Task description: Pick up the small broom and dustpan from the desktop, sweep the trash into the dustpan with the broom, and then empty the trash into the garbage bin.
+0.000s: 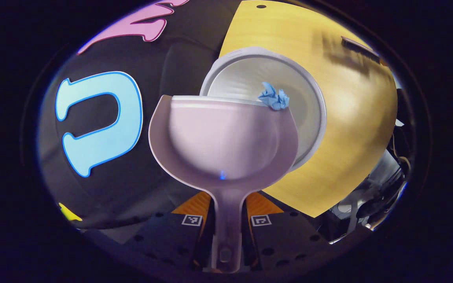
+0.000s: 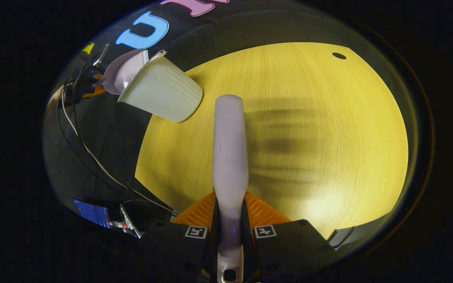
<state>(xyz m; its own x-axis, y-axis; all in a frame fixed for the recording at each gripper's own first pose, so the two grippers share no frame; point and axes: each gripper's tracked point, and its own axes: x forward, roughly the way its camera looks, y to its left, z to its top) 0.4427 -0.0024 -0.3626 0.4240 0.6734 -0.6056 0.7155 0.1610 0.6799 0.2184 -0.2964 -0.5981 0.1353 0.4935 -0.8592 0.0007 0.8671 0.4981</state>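
Left tool [image 1: 226,232] clamps the dustpan [image 1: 224,141] handle, tipping crumpled blue paper [image 1: 274,98] into the white bin [image 1: 309,90]; right tool [image 2: 229,232] grips the broom [image 2: 229,145] above the tabletop [image 2: 309,129]; next: tilt further.

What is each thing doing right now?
Dustpan: gripped by its handle, tipped over the bin.
Blue paper ball: at the dustpan's lip, over the bin's mouth.
Bin: upright on the table edge, open.
Broom: gripped by its handle, held above the table.
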